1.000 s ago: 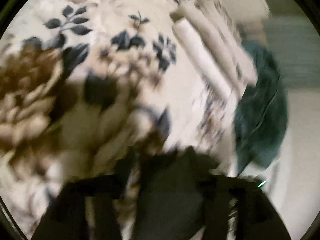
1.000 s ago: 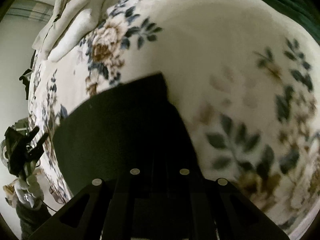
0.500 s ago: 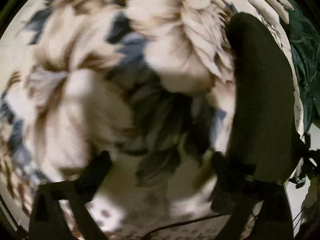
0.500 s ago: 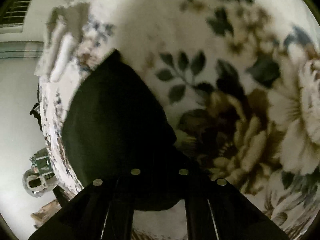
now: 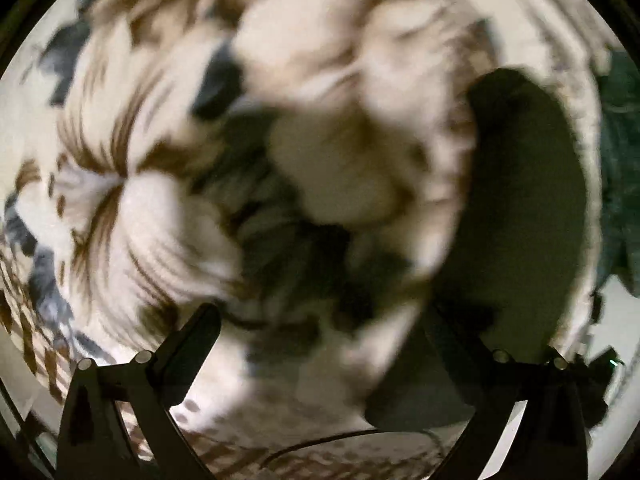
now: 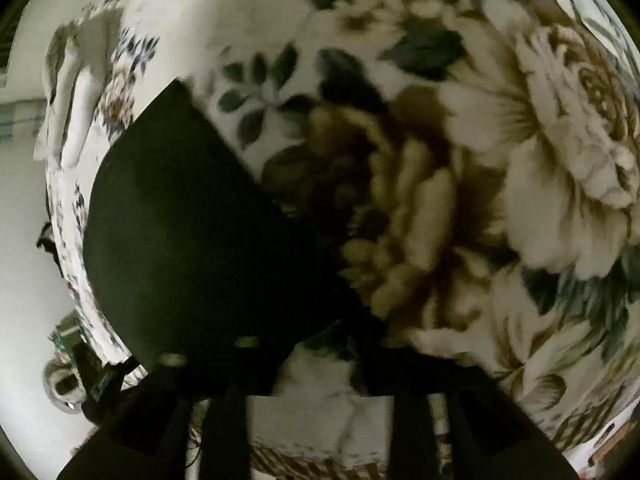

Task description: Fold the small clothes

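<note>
A small dark folded garment (image 6: pixel 192 232) lies flat on a cream floral bedspread (image 6: pixel 460 160). In the left wrist view the same garment (image 5: pixel 520 220) lies at the right, beside my right finger. My left gripper (image 5: pixel 320 336) is open and empty, fingers wide apart over the blurred flower print. My right gripper (image 6: pixel 316 344) is open, its left finger over the garment's near edge; the view is blurred.
A pale folded cloth (image 6: pixel 68 92) lies at the bed's far left edge. Dark green fabric (image 5: pixel 620 168) lies beyond the bedspread at the right. The bed edge and pale floor (image 6: pixel 24 280) run down the left of the right wrist view.
My left gripper let go of the garment and opened half a second ago, then shifted slightly. My right gripper has opened, releasing the garment onto the bedspread.
</note>
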`<act>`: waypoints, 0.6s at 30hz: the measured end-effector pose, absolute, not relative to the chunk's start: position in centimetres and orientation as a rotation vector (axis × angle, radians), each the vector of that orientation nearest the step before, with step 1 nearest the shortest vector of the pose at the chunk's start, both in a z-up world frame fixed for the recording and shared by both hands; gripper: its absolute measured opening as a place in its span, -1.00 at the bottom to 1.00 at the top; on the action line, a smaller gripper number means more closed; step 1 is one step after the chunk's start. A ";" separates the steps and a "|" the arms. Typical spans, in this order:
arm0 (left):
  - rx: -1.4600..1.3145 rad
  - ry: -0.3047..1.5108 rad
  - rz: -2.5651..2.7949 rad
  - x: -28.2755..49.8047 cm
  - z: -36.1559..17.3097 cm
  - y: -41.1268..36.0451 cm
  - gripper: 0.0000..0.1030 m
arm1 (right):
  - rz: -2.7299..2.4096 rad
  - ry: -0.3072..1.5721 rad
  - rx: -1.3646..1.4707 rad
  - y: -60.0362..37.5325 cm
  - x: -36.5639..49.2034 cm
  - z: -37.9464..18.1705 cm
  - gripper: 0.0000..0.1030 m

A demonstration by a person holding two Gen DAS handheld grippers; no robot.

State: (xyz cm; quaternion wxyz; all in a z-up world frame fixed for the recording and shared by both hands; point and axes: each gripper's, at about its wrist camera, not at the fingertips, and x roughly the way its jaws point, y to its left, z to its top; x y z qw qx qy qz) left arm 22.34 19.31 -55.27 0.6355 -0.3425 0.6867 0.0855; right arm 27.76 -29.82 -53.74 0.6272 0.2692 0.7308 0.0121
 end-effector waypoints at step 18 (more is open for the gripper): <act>-0.874 1.399 -0.172 26.6 -56.1 14.7 1.00 | 0.837 1.744 0.704 -21.1 37.2 -60.3 0.33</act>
